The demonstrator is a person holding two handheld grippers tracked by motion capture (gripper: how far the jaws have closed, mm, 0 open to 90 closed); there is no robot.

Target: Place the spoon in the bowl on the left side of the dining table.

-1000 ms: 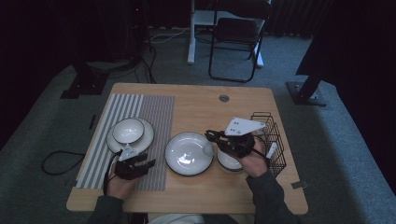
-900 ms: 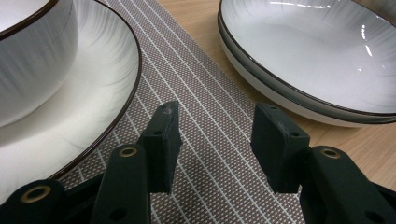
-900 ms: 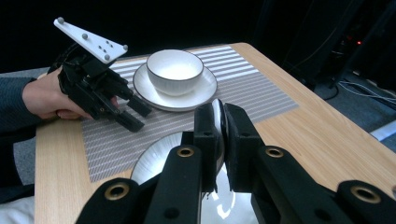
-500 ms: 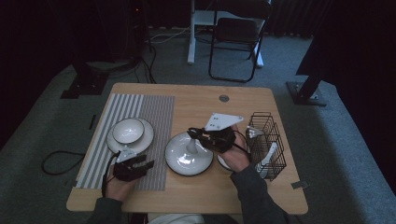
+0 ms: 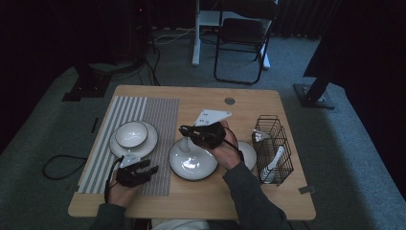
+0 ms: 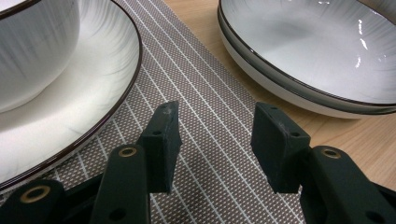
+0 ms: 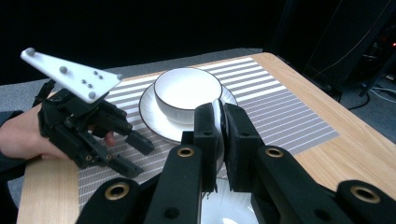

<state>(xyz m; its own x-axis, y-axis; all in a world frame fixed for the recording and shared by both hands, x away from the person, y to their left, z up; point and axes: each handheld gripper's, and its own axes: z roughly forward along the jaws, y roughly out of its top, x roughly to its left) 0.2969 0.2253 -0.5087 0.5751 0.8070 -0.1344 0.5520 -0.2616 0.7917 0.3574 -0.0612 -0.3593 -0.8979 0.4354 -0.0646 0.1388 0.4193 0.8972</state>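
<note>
1. So, left gripper (image 6: pixel 215 126) sat parked on the striped mat (image 5: pixel 158 115) beside the bowl (image 5: pixel 131 134), jaws spread wide, nothing between them.
2. Right gripper (image 7: pixel 222 116) hung over the middle plate (image 5: pixel 191 176), clenched on what looked like a white spoon (image 5: pixel 194 145), probably bound for the bowl.
3. Wire basket (image 5: pixel 273 143) held the rest.

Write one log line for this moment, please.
left gripper: open, over mat | right gripper: shut on thin white piece, above big plate | bowl: on small plate
</note>
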